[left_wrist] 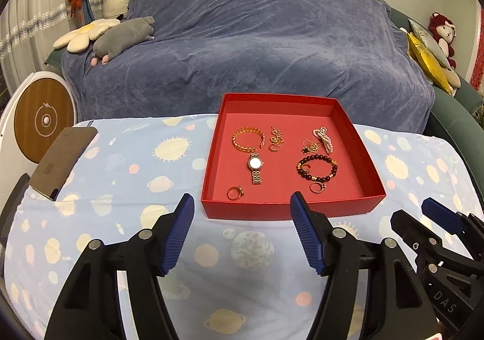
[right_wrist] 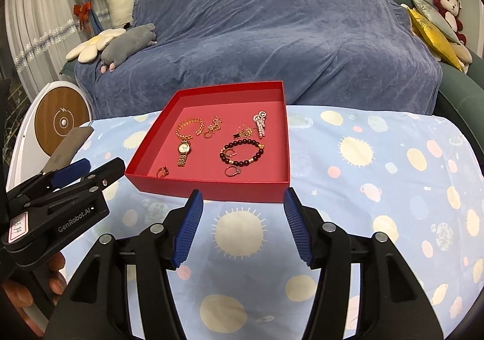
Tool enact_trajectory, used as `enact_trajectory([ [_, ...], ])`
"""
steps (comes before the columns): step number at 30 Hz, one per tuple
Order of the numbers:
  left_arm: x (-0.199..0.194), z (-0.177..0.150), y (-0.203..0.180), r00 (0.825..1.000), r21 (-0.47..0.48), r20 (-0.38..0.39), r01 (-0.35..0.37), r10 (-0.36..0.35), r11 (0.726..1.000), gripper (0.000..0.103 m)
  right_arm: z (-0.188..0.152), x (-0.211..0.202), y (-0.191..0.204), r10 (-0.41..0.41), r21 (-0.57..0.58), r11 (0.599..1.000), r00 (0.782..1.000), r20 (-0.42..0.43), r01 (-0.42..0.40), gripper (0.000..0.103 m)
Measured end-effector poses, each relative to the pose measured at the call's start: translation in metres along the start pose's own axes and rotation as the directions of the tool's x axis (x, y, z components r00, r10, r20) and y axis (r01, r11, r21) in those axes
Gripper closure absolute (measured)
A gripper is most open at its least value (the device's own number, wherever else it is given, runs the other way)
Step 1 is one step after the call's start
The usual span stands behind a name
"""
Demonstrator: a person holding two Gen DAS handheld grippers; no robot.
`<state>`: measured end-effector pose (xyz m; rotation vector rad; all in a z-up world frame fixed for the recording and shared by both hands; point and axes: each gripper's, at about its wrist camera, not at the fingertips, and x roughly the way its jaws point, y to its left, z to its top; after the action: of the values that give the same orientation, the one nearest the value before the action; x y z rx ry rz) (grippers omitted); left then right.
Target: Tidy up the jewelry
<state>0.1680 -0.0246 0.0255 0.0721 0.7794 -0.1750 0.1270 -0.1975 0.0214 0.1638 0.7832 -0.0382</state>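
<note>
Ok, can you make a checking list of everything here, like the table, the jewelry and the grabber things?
Surface: pale blue cloth printed with suns and planets, covering the table.
Job's things: open red cardboard box holding a gold-band wristwatch, gold chain bracelet, dark beaded bracelet, pink bead piece and gold rings.
Clutter: brown flat case at the cloth's left edge.
Grippers: left gripper and right gripper both open, empty, short of the box.
Cables: nothing seen.
Surroundings: blue-covered sofa with plush toys.
</note>
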Motion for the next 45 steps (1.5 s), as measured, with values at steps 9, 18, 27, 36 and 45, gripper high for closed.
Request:
enact_trajectory([
  [9,-0.004,-0.014,-0.004,1.0,0.038,0.002,-0.027,0.027,0.999,0.028,-0.013,0.004,0.012,-0.008,-0.039,0.999,1.0,-0.02,0.008,0.033],
  [18,0.003,-0.028,0.005,0.998,0.032,-0.044,-0.036,0.038,0.999,0.018,-0.02,0.003,0.014,-0.024,-0.052,0.998,0.999,-0.023,0.022,0.019],
  [27,0.002,-0.03,0.005,0.998,0.04,-0.045,-0.042,0.044,0.998,0.017,-0.019,0.004,0.012,-0.03,-0.04,0.999,0.999,-0.019,0.029,0.018],
  [36,0.002,-0.029,0.007,0.998,0.03,-0.047,-0.049,0.05,0.998,0.017,-0.019,0.002,0.012,-0.034,-0.046,0.998,0.999,-0.015,0.033,0.016],
  [45,0.002,-0.028,0.007,0.998,0.032,-0.046,-0.05,0.051,0.998,0.017,-0.02,0.002,0.011,-0.037,-0.047,0.998,0.999,-0.014,0.036,0.016],
])
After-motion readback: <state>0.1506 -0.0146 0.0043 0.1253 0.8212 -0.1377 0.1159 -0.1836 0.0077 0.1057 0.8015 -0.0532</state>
